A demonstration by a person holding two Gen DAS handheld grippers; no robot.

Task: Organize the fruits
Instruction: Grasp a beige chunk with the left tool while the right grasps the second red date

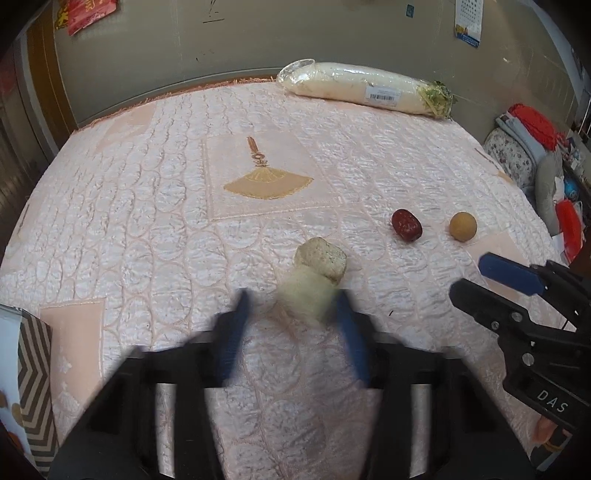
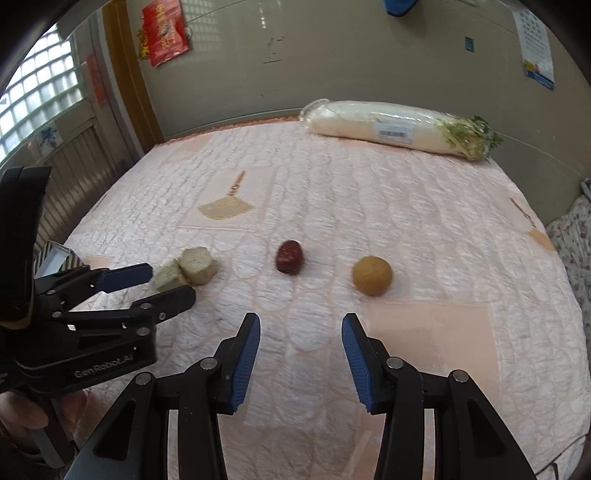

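Left gripper (image 1: 291, 299) grabbing a pale chunk (image 1: 306, 295) on the bed

Its jaws are clamped on that blurry chunk, which touches a second chunk (image 1: 321, 258). Right gripper (image 2: 301, 321) hangs with jaws apart, nothing in them. Further out: red date (image 2: 290, 257), round yellow fruit (image 2: 372, 276), then a wrapped white radish (image 2: 399, 129) at the quilted pink bedspread's (image 2: 406, 221) far edge.

Quilted bed (image 2: 424, 236): radish (image 2: 391, 127), jujube (image 2: 290, 257), longan (image 2: 371, 276)

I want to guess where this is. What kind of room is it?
Probably a bedroom in someone's home. The food sits on a quilted pink bedspread, folded bedding is piled at the side, and a calendar and a red paper decoration hang on the wall.
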